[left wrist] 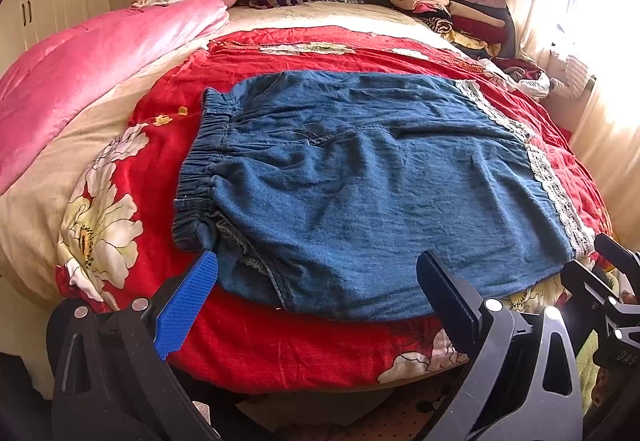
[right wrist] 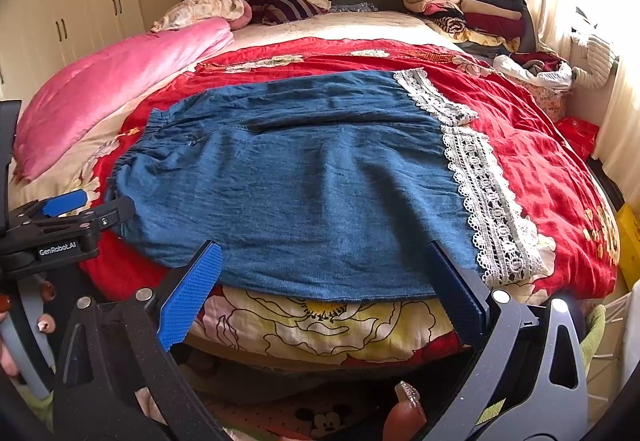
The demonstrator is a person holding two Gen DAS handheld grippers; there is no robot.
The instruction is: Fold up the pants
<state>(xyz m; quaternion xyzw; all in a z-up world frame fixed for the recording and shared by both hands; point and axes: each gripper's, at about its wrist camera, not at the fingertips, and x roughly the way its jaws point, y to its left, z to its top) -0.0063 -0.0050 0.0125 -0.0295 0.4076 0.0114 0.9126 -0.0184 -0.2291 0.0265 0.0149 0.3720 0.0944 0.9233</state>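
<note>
Blue denim pants (left wrist: 360,185) lie flat on the red floral bedspread, elastic waistband to the left and white lace hems (right wrist: 484,193) to the right, one leg stacked over the other. My left gripper (left wrist: 318,281) hovers open over the pants' near edge by the waistband side, nothing between its blue pads. In the right wrist view my right gripper (right wrist: 322,273) is open too, spanning the near edge towards the lace end. The left gripper (right wrist: 80,209) shows at that view's left edge, beside the waistband.
The red floral bedspread (left wrist: 280,341) covers the bed's near half. A pink quilt (left wrist: 88,73) lies at the left. Folded clothes (left wrist: 452,5) are stacked at the far right by the headboard. Loose garments (right wrist: 536,69) and a curtained window lie to the right.
</note>
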